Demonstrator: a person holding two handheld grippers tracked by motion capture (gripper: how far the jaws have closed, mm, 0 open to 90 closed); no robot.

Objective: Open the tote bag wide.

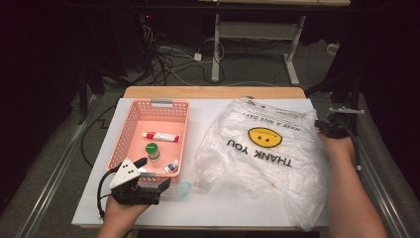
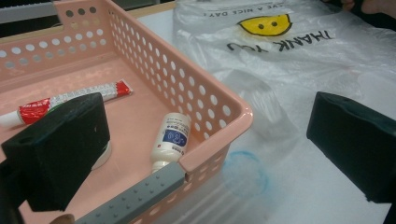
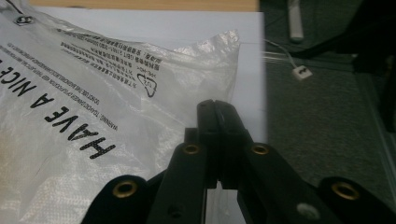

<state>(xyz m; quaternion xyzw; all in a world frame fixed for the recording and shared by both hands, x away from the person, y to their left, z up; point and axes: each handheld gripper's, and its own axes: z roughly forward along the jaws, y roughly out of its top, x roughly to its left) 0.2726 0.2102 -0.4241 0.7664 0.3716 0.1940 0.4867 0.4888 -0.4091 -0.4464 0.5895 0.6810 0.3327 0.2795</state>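
Left gripper (image 1: 141, 187) spread at basket (image 1: 130, 135) corner, holding nothing. Right gripper (image 3: 215, 109) pressed together at bag (image 1: 262, 158) edge; pinch uncertain. Items still in basket, bagging not begun.

Open strip of white table (image 1: 218, 210) along the near edge, passable between basket (image 1: 184, 130) and plastic bag (image 1: 267, 158). Blocked on the left by the basket's perforated walls; inside, tube (image 1: 161, 137), green-capped jar (image 1: 152, 150) and small bottle (image 1: 172, 166) crowding the floor. Covered by the sprawling bag across the right half. Possibly something clear and round (image 1: 184, 188) just beside the basket's near corner.
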